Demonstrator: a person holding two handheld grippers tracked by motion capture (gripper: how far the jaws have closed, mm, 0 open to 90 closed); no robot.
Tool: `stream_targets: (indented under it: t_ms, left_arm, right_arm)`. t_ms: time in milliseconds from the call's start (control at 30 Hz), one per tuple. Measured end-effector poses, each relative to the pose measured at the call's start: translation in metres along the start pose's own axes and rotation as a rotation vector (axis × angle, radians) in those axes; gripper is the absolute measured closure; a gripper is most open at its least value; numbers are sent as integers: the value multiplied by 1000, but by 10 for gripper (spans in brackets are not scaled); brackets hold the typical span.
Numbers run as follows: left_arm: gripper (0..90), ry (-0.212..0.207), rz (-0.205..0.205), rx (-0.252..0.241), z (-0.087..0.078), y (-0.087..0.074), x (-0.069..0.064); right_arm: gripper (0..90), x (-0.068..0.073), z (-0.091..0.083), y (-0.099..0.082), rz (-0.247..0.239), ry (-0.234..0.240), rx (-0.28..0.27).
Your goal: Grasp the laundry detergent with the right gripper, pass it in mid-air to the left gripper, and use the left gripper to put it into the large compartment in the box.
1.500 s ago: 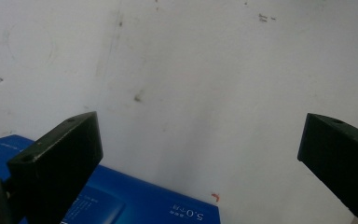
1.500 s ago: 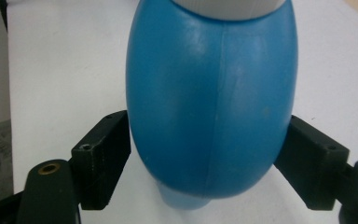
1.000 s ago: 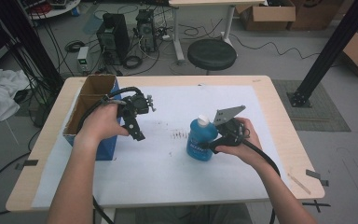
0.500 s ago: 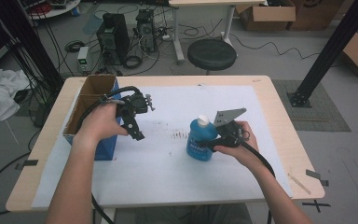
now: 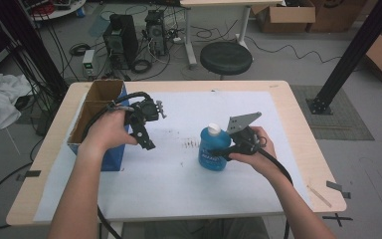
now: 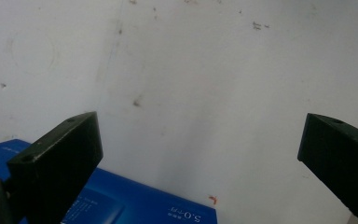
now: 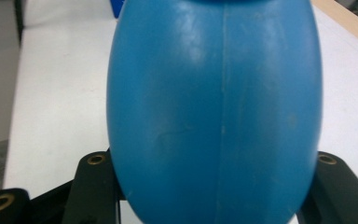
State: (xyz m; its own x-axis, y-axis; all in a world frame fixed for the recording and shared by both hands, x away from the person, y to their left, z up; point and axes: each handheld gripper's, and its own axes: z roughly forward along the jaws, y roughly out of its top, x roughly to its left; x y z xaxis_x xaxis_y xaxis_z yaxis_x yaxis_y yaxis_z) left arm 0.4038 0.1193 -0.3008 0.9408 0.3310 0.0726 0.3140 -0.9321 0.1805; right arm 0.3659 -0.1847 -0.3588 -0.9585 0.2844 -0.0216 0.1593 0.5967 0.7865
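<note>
A blue plastic bottle point(image 5: 213, 153) with a light blue cap stands upright right of the table's middle. My right gripper point(image 5: 222, 151) comes at it from the right, and its two black jaws press on the bottle's sides. In the right gripper view the bottle's rounded body point(image 7: 214, 102) bulges between the jaws of the right gripper point(image 7: 214, 191). My left gripper point(image 5: 145, 138) hangs open over the white sheet, just right of the blue box point(image 5: 110, 158). In the left gripper view the left gripper point(image 6: 200, 154) holds nothing between its wide-apart jaws, with a corner of the blue box point(image 6: 140, 205) below.
The blue box is open on top and brown inside, and sits at the table's left edge. A white sheet point(image 5: 189, 194) with small dark marks covers most of the wooden table point(image 5: 306, 149). A black stool point(image 5: 226, 57) and cables lie on the floor beyond.
The right hand has shifted very slightly against the bottle. The bottle and the left gripper stay where they were.
</note>
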Motion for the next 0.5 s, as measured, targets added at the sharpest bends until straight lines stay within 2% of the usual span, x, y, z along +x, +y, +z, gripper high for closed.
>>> stream_targets:
  t_ms: [33,67,100,333,500]
  left_arm:
    - [4,-2,7,-6,-2,1,-1]
    - [4,-2,7,-6,-2,1,-1]
    - [4,1,17,-12,-5,3,-3]
    - [3,7,48,-53,-22,12,-11]
    - [3,3,88,-92,-41,19,-20]
  right_arm:
    - [446,-2,-2,5,-9,28,-2]
    - [446,-2,-2,5,-9,28,-2]
    - [447,-3,-3,10,-21,51,-1]
    - [447,-6,-4,31,-69,110,23]
    - [448,-3,-3,50,-120,156,32]
